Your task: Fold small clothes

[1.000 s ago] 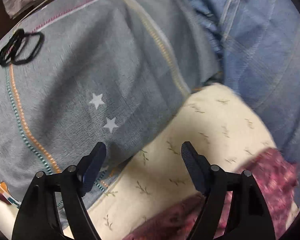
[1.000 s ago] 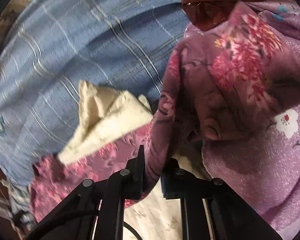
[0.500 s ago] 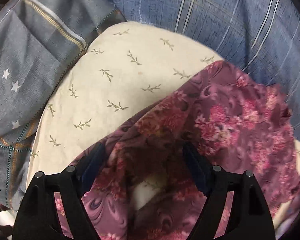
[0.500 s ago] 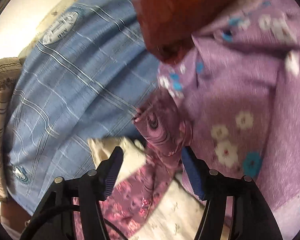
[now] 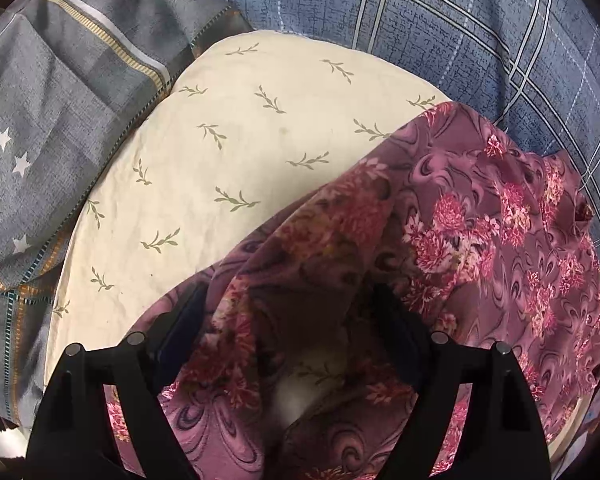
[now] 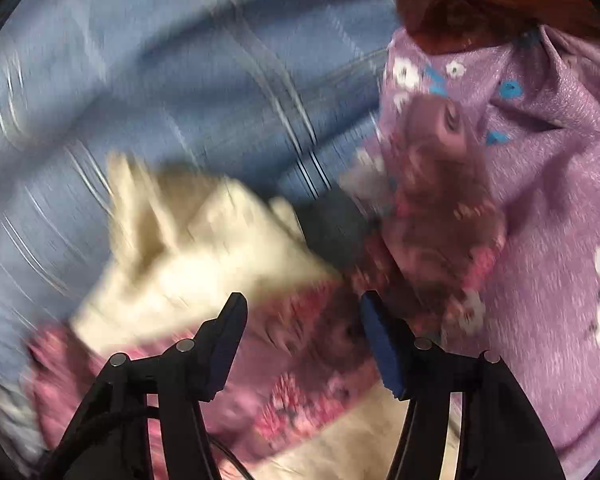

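Note:
A maroon floral garment (image 5: 480, 240) lies crumpled over a cream cloth with small leaf sprigs (image 5: 240, 152). My left gripper (image 5: 292, 320) is open, its jaws wide apart with a raised fold of the maroon garment between and over them, partly hiding the fingertips. In the blurred right wrist view, my right gripper (image 6: 304, 320) is open and empty above the same maroon garment (image 6: 300, 392). A bunched part of the cream cloth (image 6: 188, 248) lies beyond its left finger.
A blue checked sheet (image 5: 460, 32) covers the surface, also in the right wrist view (image 6: 160, 80). A grey star-print cloth (image 5: 60, 128) lies at the left. A lilac flowered cloth (image 6: 540, 220) and a rust-red cloth (image 6: 480, 0) lie at the right.
My left gripper swung from the grey cloth onto the maroon garment and now straddles a fold. My right gripper, earlier shut on the maroon garment, let go, stays open and is moving.

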`<move>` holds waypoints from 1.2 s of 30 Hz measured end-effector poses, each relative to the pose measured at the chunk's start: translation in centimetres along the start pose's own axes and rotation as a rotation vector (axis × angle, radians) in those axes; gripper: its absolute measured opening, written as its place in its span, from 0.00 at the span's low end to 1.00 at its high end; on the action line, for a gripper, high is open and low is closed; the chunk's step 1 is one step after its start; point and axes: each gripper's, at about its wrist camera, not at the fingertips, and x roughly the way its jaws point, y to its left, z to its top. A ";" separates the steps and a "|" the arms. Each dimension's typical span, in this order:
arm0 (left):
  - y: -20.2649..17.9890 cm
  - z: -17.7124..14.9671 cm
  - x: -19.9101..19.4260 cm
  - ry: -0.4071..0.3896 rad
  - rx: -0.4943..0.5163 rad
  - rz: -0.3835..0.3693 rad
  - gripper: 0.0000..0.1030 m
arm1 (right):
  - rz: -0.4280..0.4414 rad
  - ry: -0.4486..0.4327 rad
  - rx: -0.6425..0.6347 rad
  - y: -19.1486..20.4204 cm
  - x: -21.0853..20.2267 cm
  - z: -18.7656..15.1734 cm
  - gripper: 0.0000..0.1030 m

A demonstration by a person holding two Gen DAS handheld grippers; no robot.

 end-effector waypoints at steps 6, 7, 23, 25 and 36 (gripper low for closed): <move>2.0 -1.6 0.0 0.002 -0.024 -0.037 0.82 | 0.038 -0.061 -0.091 -1.9 -3.1 -4.0 0.12; 2.2 -1.7 -0.1 0.004 -0.032 -0.045 0.82 | 0.032 -0.055 -0.099 -2.5 -3.3 -4.6 0.10; 4.9 -3.0 0.3 -0.002 -0.046 -0.062 0.82 | 0.131 -0.276 0.093 -7.3 -9.6 -0.3 0.74; 4.8 -3.1 0.4 -0.001 -0.045 -0.061 0.82 | 0.053 -0.238 0.083 -5.7 -6.6 1.6 0.73; 6.0 -2.3 0.5 0.011 -0.082 -0.109 0.82 | -0.029 -0.443 0.027 -7.6 -9.0 2.6 0.05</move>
